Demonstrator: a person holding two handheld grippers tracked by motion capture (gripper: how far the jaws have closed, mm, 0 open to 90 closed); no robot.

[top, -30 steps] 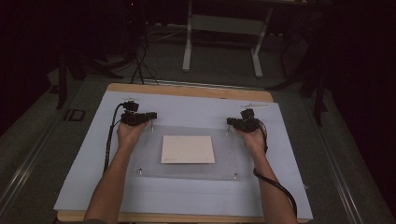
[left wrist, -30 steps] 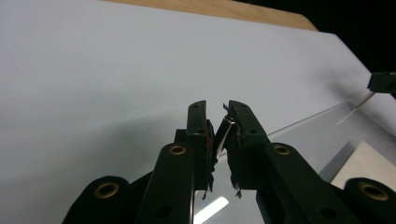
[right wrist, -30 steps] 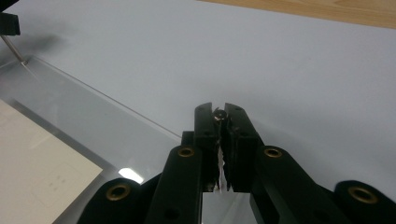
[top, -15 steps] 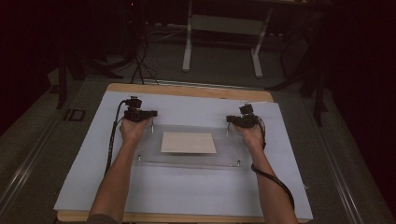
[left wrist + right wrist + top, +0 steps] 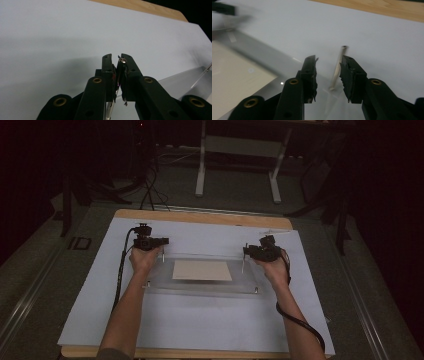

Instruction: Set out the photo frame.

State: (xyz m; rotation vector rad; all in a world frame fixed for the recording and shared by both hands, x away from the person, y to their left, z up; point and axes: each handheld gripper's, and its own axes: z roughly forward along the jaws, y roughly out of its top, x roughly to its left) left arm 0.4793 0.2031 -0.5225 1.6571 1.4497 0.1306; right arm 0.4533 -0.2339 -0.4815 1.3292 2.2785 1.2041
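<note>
Moved: your right gripper [image 5: 243,254] has just been opening its fingers; a metal pin [image 5: 337,67] stands between them, touching the right finger.
Hard to see: clear plate [image 5: 200,287], edges faint.
Left gripper [image 5: 117,65]: fingers clamped on a pin [image 5: 122,60] at the plate's far-left corner.
Plate: on the bench [image 5: 200,216] sheet.

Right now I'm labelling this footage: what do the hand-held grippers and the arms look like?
Each hand-held gripper, left and right, is black, with two flat jaws and brass-ringed holes in its linkage. A black cable trails from each along the forearm. The forearms are bare, with no sleeves in sight.
</note>
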